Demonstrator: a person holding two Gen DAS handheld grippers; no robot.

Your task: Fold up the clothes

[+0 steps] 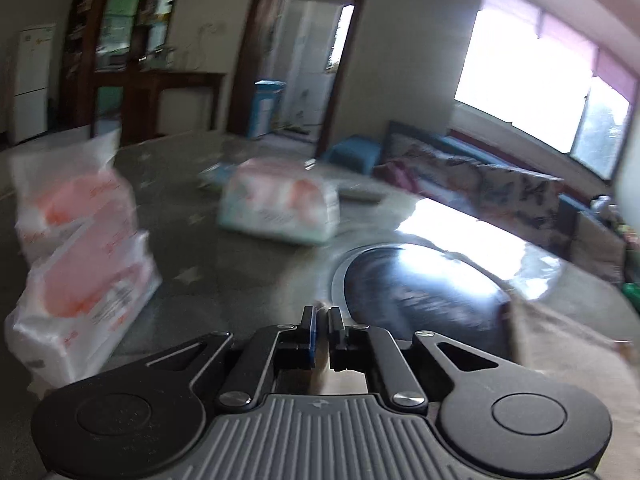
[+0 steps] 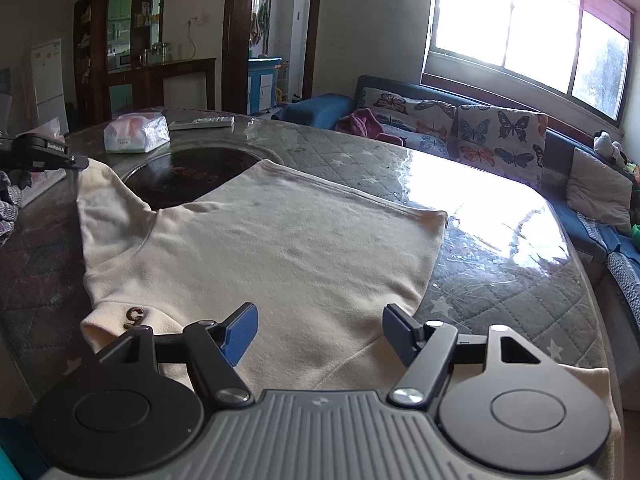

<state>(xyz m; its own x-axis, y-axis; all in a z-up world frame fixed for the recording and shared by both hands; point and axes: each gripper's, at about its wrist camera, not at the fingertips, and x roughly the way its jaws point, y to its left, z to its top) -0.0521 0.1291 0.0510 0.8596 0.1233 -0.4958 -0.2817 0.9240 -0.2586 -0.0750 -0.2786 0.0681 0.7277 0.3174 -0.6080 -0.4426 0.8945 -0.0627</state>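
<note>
**Sleeve pinched on the cream sweatshirt**

Quilted grey covering under clear film tops the table [image 2: 500, 280], and a dark round inset [image 2: 188, 176] sits in it; everything below is placed from that inset. Across the inset's near edge lies the cream sweatshirt [image 2: 280, 256], spread flat, hem toward the window side, one sleeve [image 2: 100, 200] running up past the inset's left rim.

At that sleeve's end the left gripper [image 2: 76, 161] is clamped on the cuff; its own camera shows the jaws nearly together with a scrap of pale cloth between them. Nearer than the inset, the right gripper [image 2: 316, 336] hovers over the sweatshirt's body, jaws spread wide and holding nothing.

Judging from this, a sleeve is being handled. To do it well, the cuff should travel low and taut, landing square on the body, while the free gripper pins the shoulder so the cloth does not drag.

Beyond the inset sits a plastic tissue pack [image 2: 136, 134], tissues inside. Left of the inset stand two more packs [image 1: 80, 248], pink-printed, contents blurred.
</note>
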